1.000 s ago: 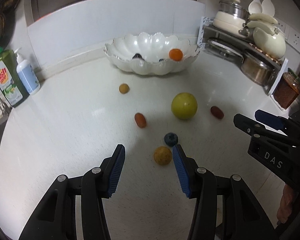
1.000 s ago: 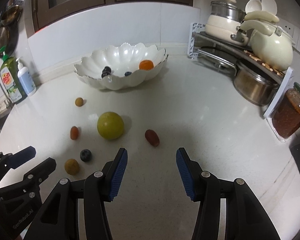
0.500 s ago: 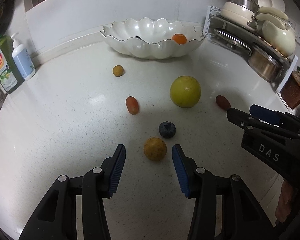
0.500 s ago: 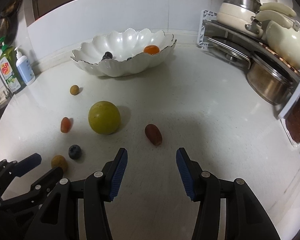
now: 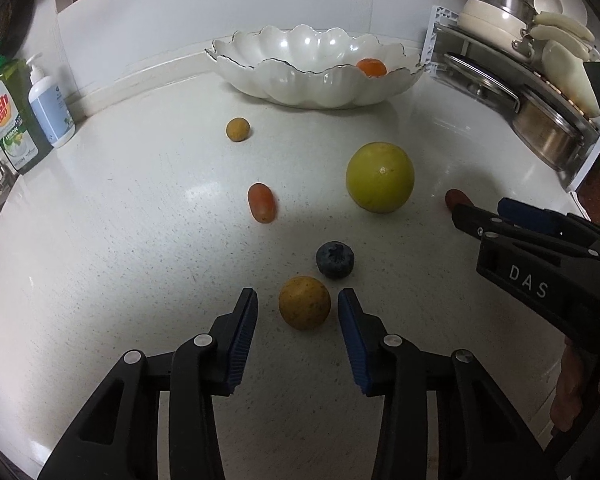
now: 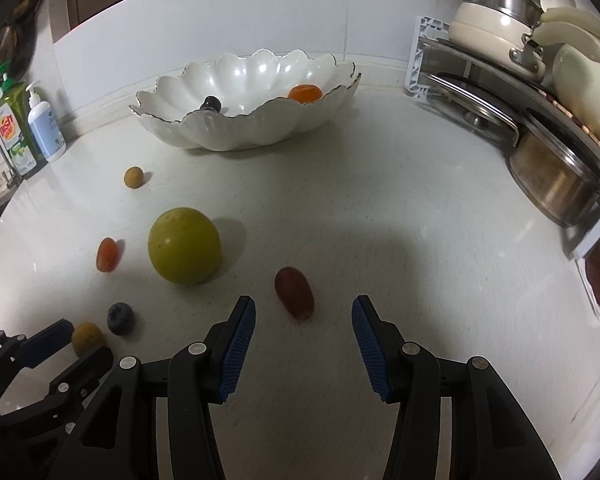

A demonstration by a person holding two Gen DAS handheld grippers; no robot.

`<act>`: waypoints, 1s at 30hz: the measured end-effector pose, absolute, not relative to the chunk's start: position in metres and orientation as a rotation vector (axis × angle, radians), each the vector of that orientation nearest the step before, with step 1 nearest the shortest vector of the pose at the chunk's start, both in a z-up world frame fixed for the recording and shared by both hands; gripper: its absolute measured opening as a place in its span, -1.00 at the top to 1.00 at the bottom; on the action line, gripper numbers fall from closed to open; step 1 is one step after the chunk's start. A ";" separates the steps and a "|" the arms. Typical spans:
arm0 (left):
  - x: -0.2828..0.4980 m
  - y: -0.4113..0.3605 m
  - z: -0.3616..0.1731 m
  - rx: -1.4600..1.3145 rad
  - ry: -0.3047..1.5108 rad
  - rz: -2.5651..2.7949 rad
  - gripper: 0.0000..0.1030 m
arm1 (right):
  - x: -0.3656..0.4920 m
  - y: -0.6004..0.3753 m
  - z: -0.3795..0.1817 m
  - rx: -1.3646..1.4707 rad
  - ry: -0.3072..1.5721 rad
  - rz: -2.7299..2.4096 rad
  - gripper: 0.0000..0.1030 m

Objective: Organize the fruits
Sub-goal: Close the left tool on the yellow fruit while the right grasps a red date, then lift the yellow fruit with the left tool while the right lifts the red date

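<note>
Two fruits lie in the bowl [image 6: 236, 136]; six remain on the surface [image 5: 140, 240]. Both grippers, left [image 5: 298, 312] and right [image 6: 303, 318], have fingers apart, empty.

Home kitchen: white surface [image 5: 120, 240] with tiled backsplash, dish soap [image 5: 10, 120] by a tap, pots [image 6: 556, 176] on a rack, fruit bowl [image 6: 244, 96].

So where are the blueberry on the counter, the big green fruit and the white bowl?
blueberry [image 5: 335, 265], left wrist view, centre of its top.
big green fruit [image 6: 184, 251], right wrist view, middle of its skin.
white bowl [image 6: 260, 128], right wrist view, front outer wall.
</note>
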State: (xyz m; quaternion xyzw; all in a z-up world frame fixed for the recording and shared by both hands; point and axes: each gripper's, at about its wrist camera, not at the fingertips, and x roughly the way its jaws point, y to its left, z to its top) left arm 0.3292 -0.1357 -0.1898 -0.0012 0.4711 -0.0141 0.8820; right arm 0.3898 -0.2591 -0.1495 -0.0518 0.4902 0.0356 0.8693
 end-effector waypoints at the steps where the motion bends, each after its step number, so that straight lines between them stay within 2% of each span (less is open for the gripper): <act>1: 0.329 -0.136 -0.190 -0.004 0.982 -0.027 0.22 | 0.391 -0.259 -0.150 -0.114 1.025 0.076 0.00; 6: 0.330 -0.136 -0.190 -0.001 0.982 -0.029 0.31 | 0.397 -0.257 -0.152 -0.139 1.022 0.081 0.07; 12: 0.331 -0.134 -0.190 -0.006 0.984 -0.029 0.41 | 0.400 -0.256 -0.155 -0.146 1.031 0.081 0.24; 19: 0.332 -0.131 -0.191 -0.011 0.989 -0.026 0.48 | 0.401 -0.250 -0.161 -0.145 1.054 0.112 0.57; 30: 0.327 -0.125 -0.181 -0.017 0.966 -0.037 0.48 | 0.384 -0.248 -0.149 -0.133 1.045 0.094 0.61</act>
